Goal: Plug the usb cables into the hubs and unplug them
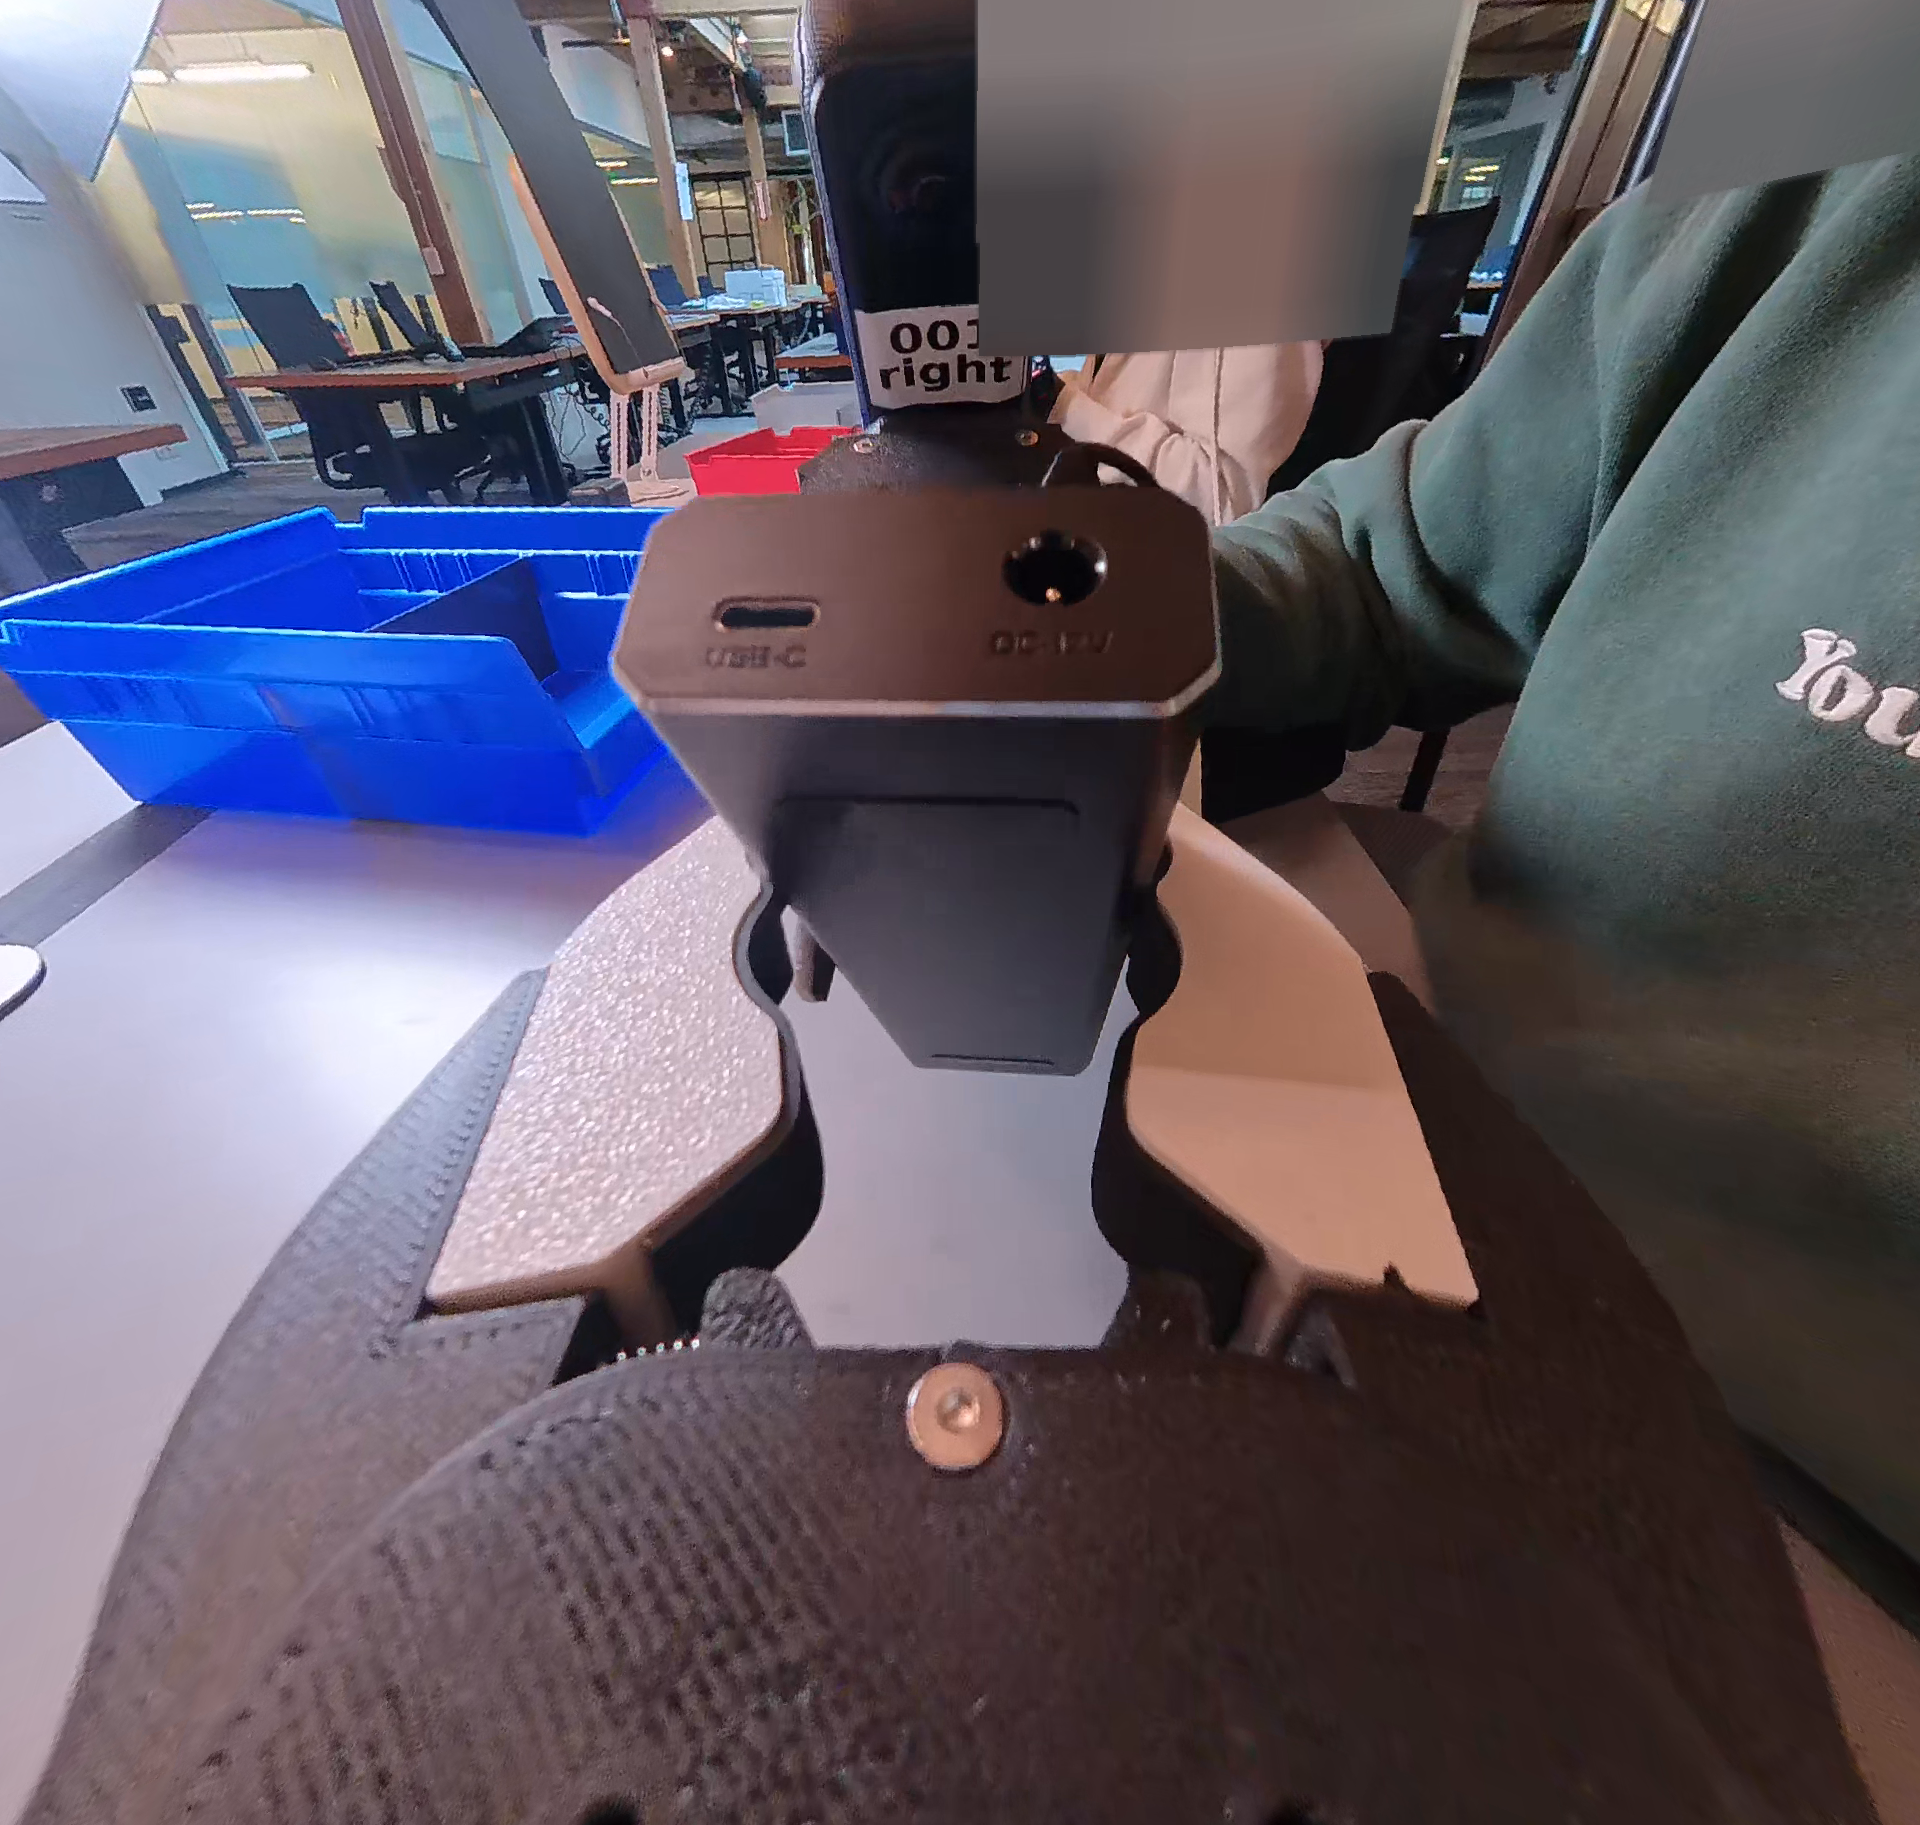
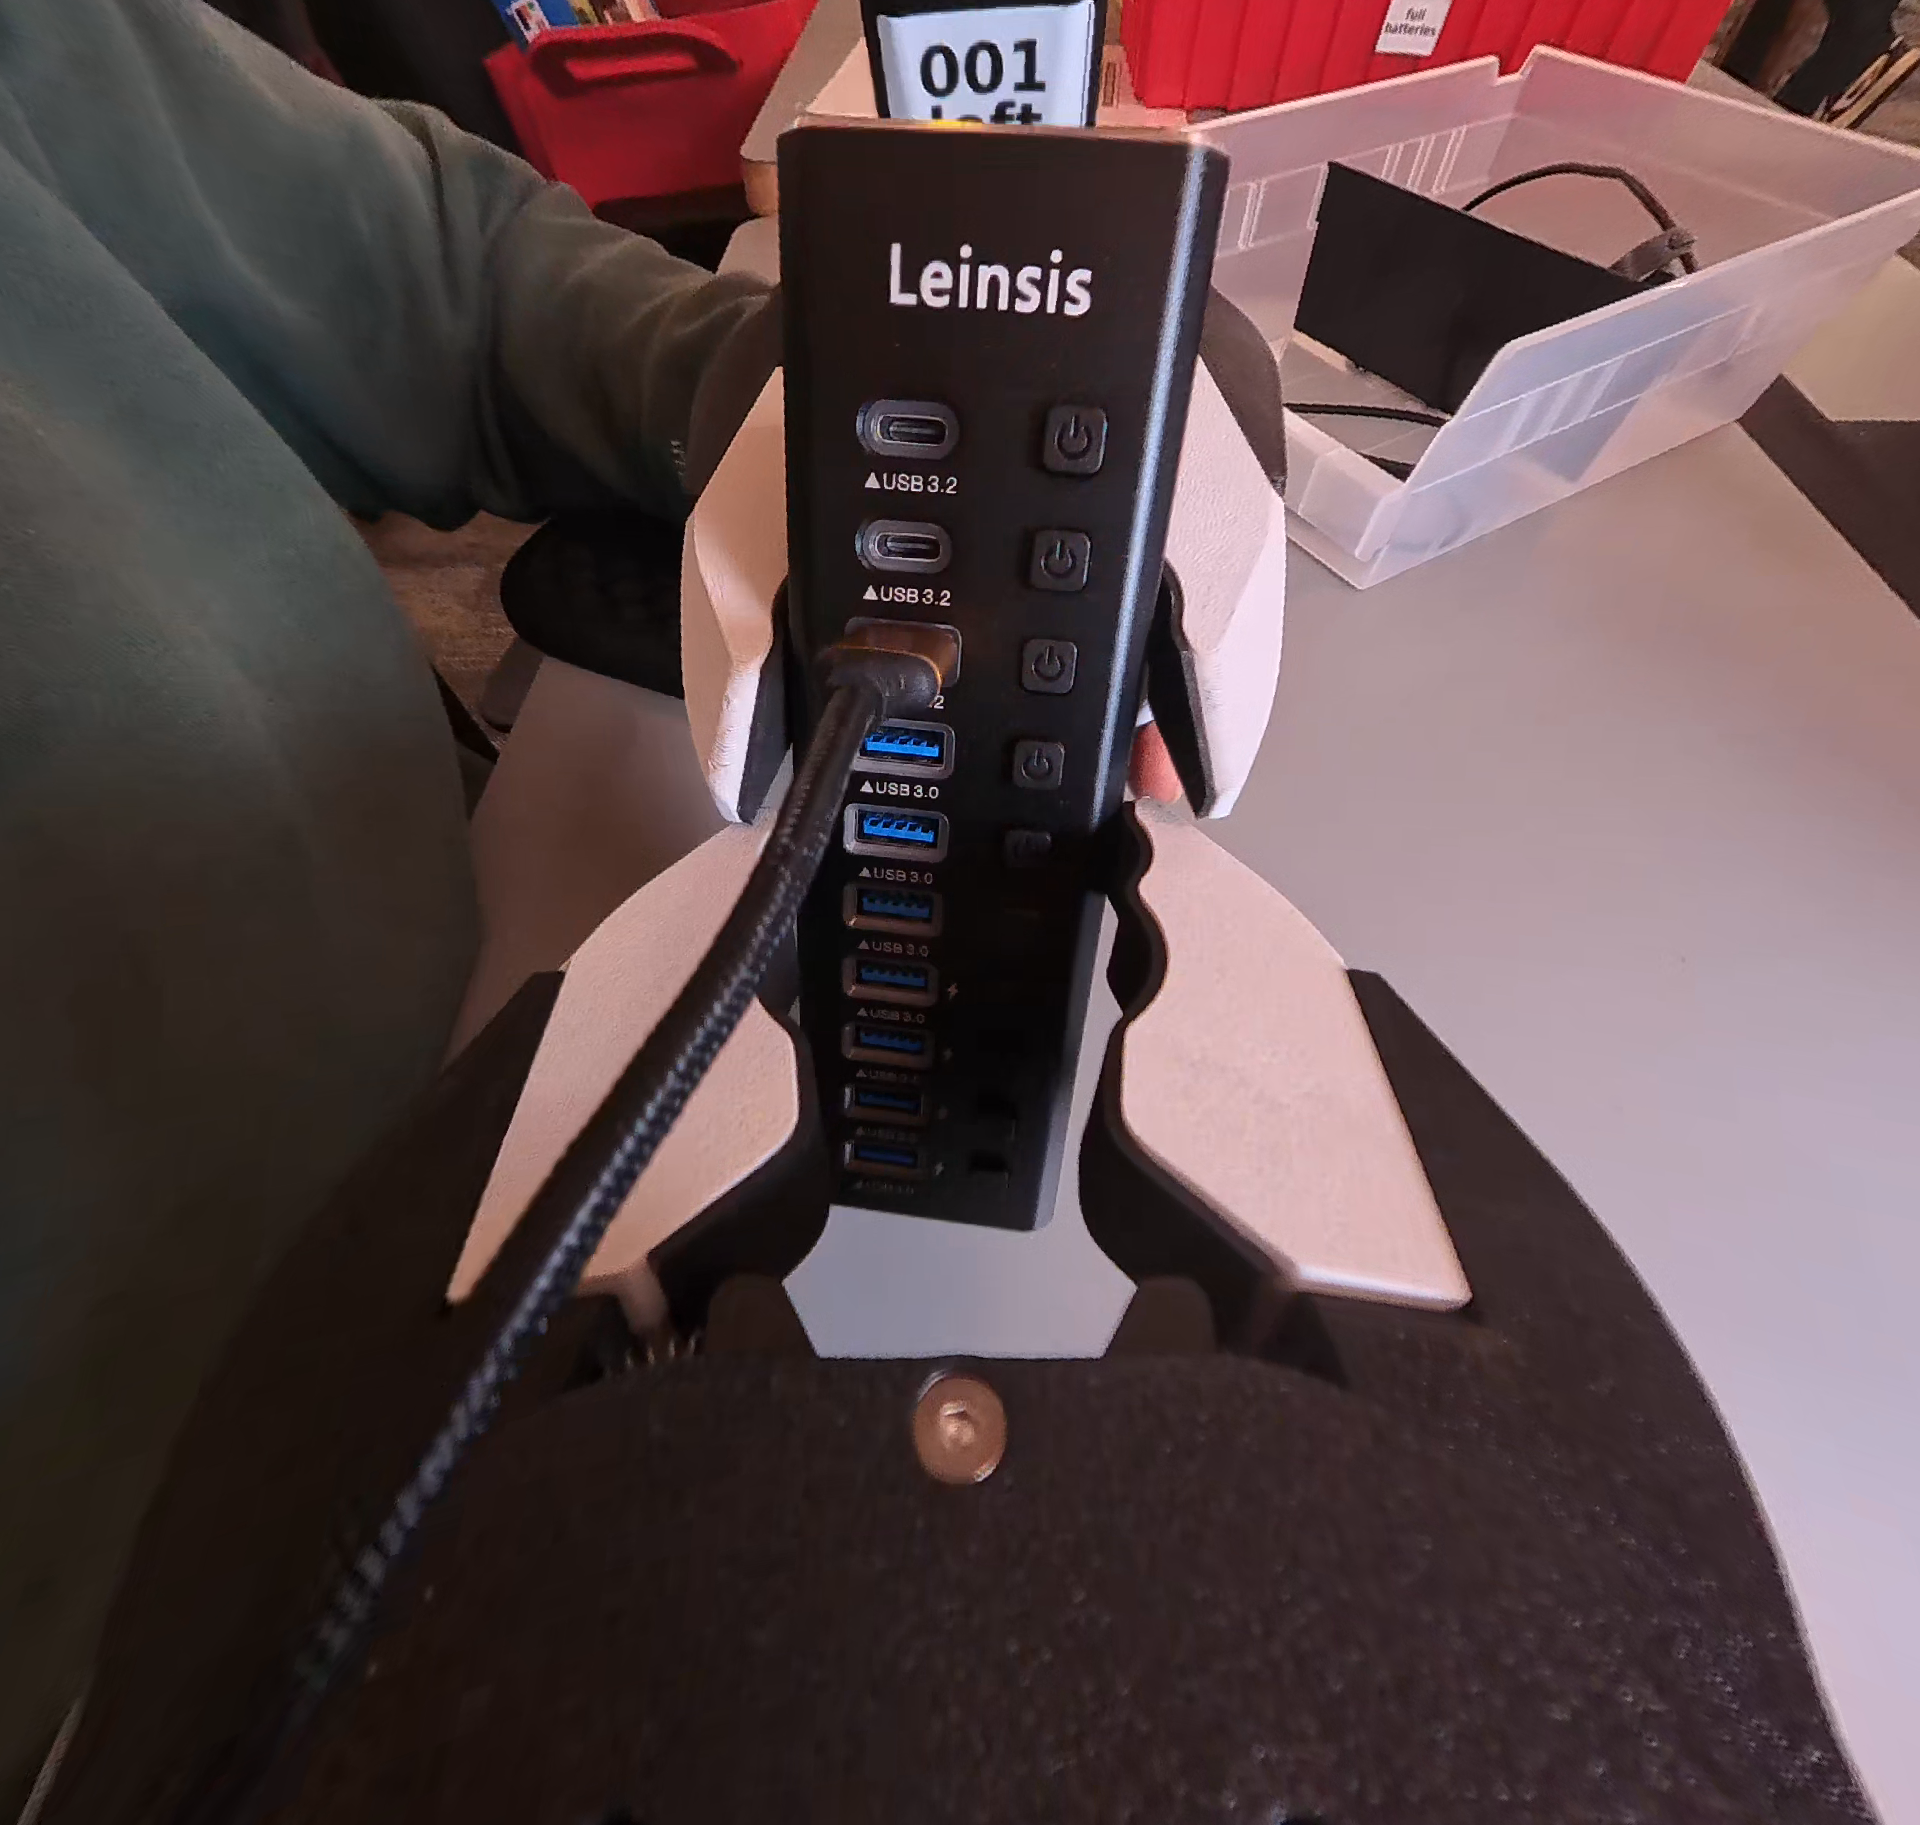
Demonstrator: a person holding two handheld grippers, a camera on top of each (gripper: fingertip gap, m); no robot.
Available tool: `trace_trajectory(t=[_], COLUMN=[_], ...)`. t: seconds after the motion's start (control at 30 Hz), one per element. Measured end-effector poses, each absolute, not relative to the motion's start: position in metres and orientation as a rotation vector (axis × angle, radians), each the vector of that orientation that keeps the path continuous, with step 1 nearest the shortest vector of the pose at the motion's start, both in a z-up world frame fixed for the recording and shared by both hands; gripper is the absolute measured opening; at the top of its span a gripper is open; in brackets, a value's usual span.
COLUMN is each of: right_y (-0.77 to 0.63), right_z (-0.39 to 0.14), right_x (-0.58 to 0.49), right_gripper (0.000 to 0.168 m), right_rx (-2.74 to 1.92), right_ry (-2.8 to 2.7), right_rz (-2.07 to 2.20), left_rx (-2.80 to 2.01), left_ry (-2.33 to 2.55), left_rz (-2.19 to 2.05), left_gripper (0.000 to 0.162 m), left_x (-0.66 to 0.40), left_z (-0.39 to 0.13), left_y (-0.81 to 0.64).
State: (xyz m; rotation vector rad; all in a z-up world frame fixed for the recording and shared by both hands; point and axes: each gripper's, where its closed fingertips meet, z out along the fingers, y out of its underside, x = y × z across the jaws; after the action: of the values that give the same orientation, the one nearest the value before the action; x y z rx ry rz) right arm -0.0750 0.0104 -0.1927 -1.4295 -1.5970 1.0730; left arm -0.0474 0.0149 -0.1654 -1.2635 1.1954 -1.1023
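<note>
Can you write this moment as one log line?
left gripper: shut on USB hub | braided cable: plugged into hub | right gripper: flanks hub's lower end, grip unclear

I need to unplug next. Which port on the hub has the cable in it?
Find the black hub standing upright between the white fingers. In its left column of ports, the third from the top holds the braided black cable; every other port is empty.

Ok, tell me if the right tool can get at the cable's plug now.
Probably not yet: its fingers straddle the hub's lower end, and the plug sits higher on the front face.
</note>
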Motion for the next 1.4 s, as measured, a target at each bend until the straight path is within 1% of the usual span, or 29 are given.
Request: trace_trajectory(t=[0.27, 0.3, 0.37, 0.43, 0.6, 0.73, 0.8, 0.93, 1.1, 1.3, 1.4], right_y=[0.014, 0.017, 0.023, 0.023, 0.023, 0.019, 0.016, 0.017, 0.022, 0.019, 0.019], right_z=[-0.179, -0.178, -0.182, -0.189, -0.197, -0.201, -0.2, -0.197, -0.205, -0.217, -0.22], right_x=[-0.077, -0.076, -0.074, -0.074, -0.086, -0.094, -0.097, -0.093, -0.078, -0.07, -0.066], right_gripper=[0.056, 0.058, 0.067, 0.069, 0.064, 0.067, 0.062, 0.061, 0.061, 0.061, 0.061], right_rx=[-1.378, -1.384, -1.41, -1.423, -1.428, -1.44, -1.425, -1.444, -1.556, -1.633, -1.637], right_ry=[-1.493, -1.477, -1.476, -1.496, -1.48, -1.448, -1.431, -1.46, -1.562, -1.655, -1.694], right_rz=[1.116, 1.108, 1.068, 1.031, 0.964, 1.024, 1.037, 1.012, 0.896, 0.812, 0.76], left_rx=[-1.217, -1.213, -1.206, -1.197, -1.186, -1.178, -1.169, -1.154, -1.217, -1.283, -1.286], left_ry=[1.132, 1.119, 1.082, 1.05, 1.018, 1.014, 1.006, 0.998, 1.044, 1.16, 1.19], left_rz=[-1.109, -1.117, -1.135, -1.136, -1.189, -1.208, -1.215, -1.219, -1.164, -1.041, -1.003], left_gripper=[0.064, 0.063, 0.063, 0.062, 0.062, 0.062, 0.062, 0.062, 0.062, 0.069, 0.069], left_x=[-0.053, -0.055, -0.059, -0.062, -0.06, -0.055, -0.054, -0.055, -0.056, -0.047, -0.045], left_z=[-0.152, -0.149, -0.144, -0.141, -0.137, -0.137, -0.136, -0.133, -0.149, -0.171, -0.176], left_y=[0.017, 0.018, 0.02, 0.024, 0.022, 0.02, 0.02, 0.02, 0.024, 0.024, 0.022])
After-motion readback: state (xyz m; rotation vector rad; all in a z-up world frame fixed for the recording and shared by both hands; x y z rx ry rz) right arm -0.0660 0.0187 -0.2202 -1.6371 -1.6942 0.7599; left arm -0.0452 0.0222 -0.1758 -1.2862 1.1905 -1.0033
